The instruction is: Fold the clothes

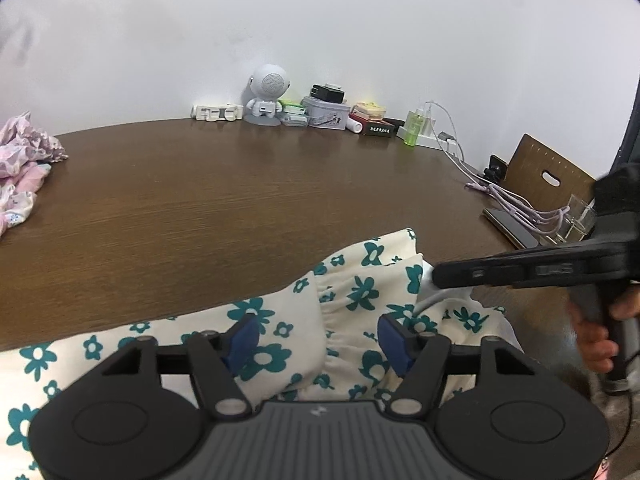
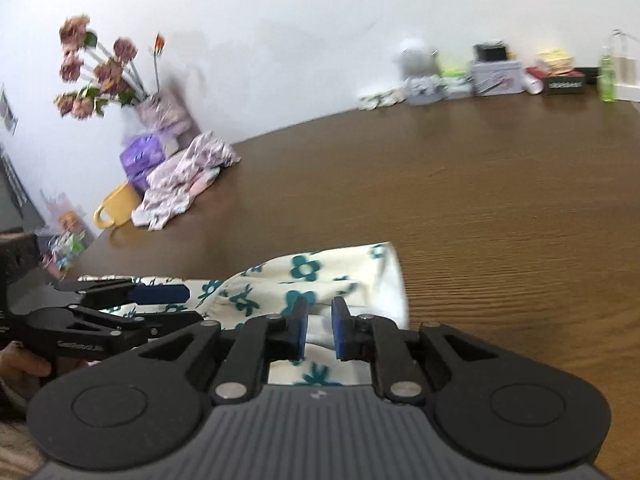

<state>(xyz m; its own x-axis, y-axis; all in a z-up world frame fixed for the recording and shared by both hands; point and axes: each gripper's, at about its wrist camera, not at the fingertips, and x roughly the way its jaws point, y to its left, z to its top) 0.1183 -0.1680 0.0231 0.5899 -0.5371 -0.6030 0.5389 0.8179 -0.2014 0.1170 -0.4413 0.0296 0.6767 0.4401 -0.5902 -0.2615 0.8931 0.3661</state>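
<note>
1. At the far left of the table [image 1: 224, 184], a crumpled pink garment [image 1: 24, 156] is lying in soft, wrinkled folds on the dark brown wood grain; from my right wrist view it is sitting beside a yellow mug [image 2: 114, 206] and a purple packet [image 2: 142, 160], under a bunch of dusty pink flowers [image 2: 94, 68].
2. My left gripper [image 1: 316, 336] is hovering over the cream garment [image 1: 352, 292], its matte black fingers spread wide apart and the blue rubber pads [image 1: 245, 338] gripping nothing.
3. The cream garment, a thin fabric printed with teal flowers, is lying bunched at the near edge of the table, with a gathered, ruffled seam running down between my left pads.
4. My right gripper [image 2: 320, 328] is sitting low over the garment's right end, its blue pads nearly together with a narrow gap; pale cloth is showing in that gap, but I cannot tell whether it is pinched.
5. Along the white wall, a round-headed white robot figure [image 1: 266, 94], a grey tin [image 1: 326, 114] and a clear green bottle [image 1: 414, 128] are standing in a row, with white cables [image 1: 452, 140] trailing right.
</note>
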